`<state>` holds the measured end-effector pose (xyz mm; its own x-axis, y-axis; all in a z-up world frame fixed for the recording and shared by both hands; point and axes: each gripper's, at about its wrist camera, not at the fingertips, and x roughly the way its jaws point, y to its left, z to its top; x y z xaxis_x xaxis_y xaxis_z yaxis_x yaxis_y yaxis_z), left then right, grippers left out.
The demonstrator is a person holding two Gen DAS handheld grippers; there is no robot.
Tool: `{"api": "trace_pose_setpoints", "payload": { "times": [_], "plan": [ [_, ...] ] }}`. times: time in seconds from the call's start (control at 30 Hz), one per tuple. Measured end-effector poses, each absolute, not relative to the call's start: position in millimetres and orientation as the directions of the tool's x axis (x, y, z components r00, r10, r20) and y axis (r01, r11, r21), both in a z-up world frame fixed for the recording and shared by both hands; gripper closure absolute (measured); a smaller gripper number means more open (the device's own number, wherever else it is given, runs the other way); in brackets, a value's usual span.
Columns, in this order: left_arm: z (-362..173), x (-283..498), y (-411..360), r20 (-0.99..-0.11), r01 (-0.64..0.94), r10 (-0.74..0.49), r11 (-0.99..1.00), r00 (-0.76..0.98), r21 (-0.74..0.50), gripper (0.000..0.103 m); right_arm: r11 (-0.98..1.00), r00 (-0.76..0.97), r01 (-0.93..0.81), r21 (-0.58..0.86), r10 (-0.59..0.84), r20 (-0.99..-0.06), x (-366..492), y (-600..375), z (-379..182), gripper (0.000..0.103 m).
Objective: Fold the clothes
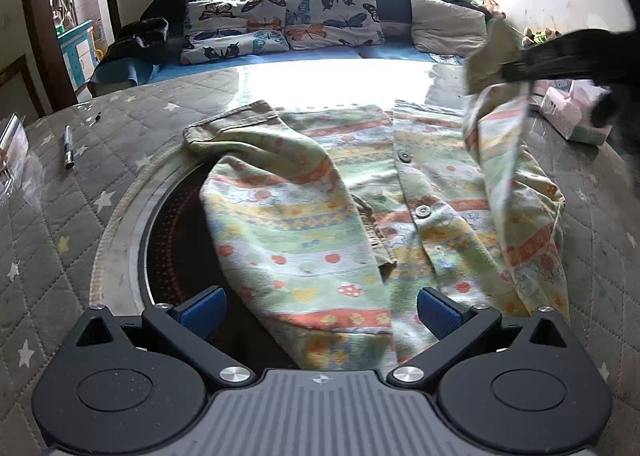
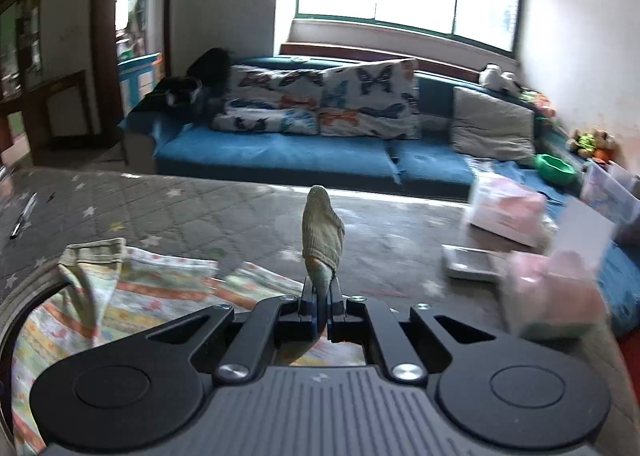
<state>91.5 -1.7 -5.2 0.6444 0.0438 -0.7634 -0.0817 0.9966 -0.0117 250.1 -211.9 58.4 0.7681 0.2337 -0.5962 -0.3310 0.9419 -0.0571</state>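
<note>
Jaws on my right gripper (image 2: 321, 310) are pinched on the ribbed cuff of one sleeve of the pastel striped, buttoned cotton top (image 1: 360, 215), lifting it; my left gripper (image 1: 320, 314) gapes with nothing in it, low over the other sleeve, which lies folded across the body. I'd carry the raised cuff across the placket, keeping it taut, and lay it flat. Underneath: a grey quilted, star-printed tabletop (image 1: 120, 127); beyond, a blue sofa (image 2: 300, 155).

The shirt (image 1: 360, 215) lies mid-frame on the surface (image 1: 120, 127); a pen (image 1: 69, 147) sits at left, boxes (image 1: 572, 115) at right (blurred), the sofa (image 1: 360, 51) behind.
</note>
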Motion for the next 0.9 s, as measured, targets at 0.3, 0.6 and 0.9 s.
{"api": "trace_pose_setpoints", "payload": {
  "times": [0.3, 0.6, 0.9],
  "plan": [
    [-4, 97, -21, -0.76, -0.038, 0.033, 0.999, 0.649, 0.011, 0.0, 0.983, 0.826, -0.171, -0.061, 0.109, -0.553, 213, -300, 70, 0.099],
    [-2, 98, -44, -0.759, 0.027, 0.005, 0.999, 0.651, 0.029, 0.0, 0.998, 0.812, 0.006, -0.058, -0.038, -0.582, 163, -377, 43, 0.099],
    [0, 96, -65, -0.756, 0.087, -0.022, 0.995, 0.654, 0.047, 0.0, 0.985, 0.721, 0.166, -0.048, -0.155, -0.676, 129, -431, -7, 0.073]
  ]
}}
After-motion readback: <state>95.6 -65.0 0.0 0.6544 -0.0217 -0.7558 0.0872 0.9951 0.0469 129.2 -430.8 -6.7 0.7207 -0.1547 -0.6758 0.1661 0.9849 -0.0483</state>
